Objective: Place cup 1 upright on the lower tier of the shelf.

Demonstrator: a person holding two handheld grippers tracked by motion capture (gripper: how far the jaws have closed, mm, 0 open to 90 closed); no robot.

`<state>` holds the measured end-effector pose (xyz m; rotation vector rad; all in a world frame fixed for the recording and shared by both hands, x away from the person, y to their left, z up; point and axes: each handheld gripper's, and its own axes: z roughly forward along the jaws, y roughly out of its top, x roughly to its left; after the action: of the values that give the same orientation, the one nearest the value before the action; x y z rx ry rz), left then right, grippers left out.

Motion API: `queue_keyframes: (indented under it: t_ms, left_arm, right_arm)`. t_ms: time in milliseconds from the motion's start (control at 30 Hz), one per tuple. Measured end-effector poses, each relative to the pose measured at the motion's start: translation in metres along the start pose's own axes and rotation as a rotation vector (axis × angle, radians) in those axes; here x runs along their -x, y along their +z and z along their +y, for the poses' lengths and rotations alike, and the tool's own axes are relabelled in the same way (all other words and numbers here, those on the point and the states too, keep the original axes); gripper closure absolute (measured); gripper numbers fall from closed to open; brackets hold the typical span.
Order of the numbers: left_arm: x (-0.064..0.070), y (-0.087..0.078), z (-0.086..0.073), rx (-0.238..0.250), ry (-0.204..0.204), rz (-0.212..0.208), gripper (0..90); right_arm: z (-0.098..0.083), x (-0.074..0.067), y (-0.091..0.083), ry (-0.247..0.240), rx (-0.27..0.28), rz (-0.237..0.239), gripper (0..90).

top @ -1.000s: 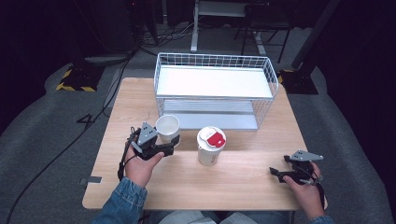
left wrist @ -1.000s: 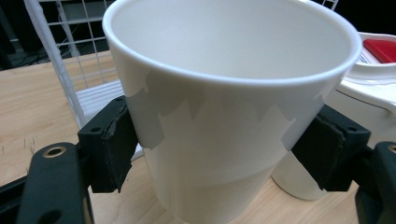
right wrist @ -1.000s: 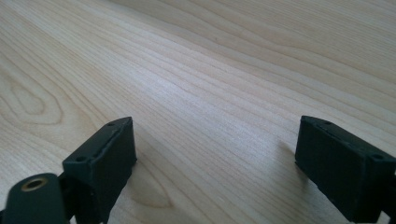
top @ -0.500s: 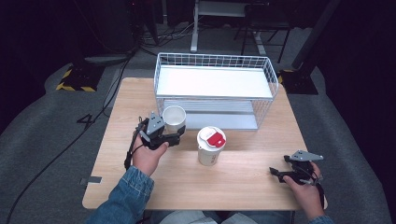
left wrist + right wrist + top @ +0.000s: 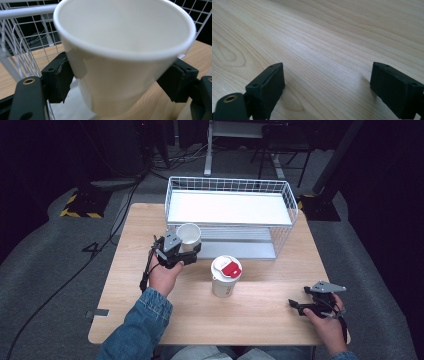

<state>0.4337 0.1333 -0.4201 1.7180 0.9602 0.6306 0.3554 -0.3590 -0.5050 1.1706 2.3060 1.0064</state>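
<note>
An empty white paper cup (image 5: 189, 234) (image 5: 120, 62) sits between the jaws of my left gripper (image 5: 188, 252) (image 5: 120, 80), whose pads press on its sides. I hold it upright above the wooden table (image 5: 260, 320), just in front of the white wire basket (image 5: 230, 185). A second white cup with a white lid and red tab (image 5: 226, 276) stands on the table to its right. Near the front right corner my right gripper (image 5: 296, 306) (image 5: 327, 85) rests low over bare wood, jaws apart with nothing between them.
The basket's wire wall (image 5: 22, 50) stands close behind and to the left of the held cup. Its white upper shelf (image 5: 227, 207) is bare, with a lower shelf (image 5: 235, 245) beneath. Dark floor and cables surround the table.
My left hand has carried the empty cup away from me and slightly right, closer to the basket. The right gripper and the lidded cup have stayed put.
</note>
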Motion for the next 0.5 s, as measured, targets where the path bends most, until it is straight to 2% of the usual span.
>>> queue_keyframes:
  t_ms: [333,500]
  left_arm:
    - [0.003,0.015,-0.007,-0.022,0.012,0.000,21.5]
    - [0.000,0.023,-0.009,-0.023,0.006,0.018,21.6]
  right_arm:
    - [0.000,0.000,0.000,0.000,0.000,0.000,12.6]
    - [0.000,0.000,0.000,0.000,0.000,0.000,12.6]
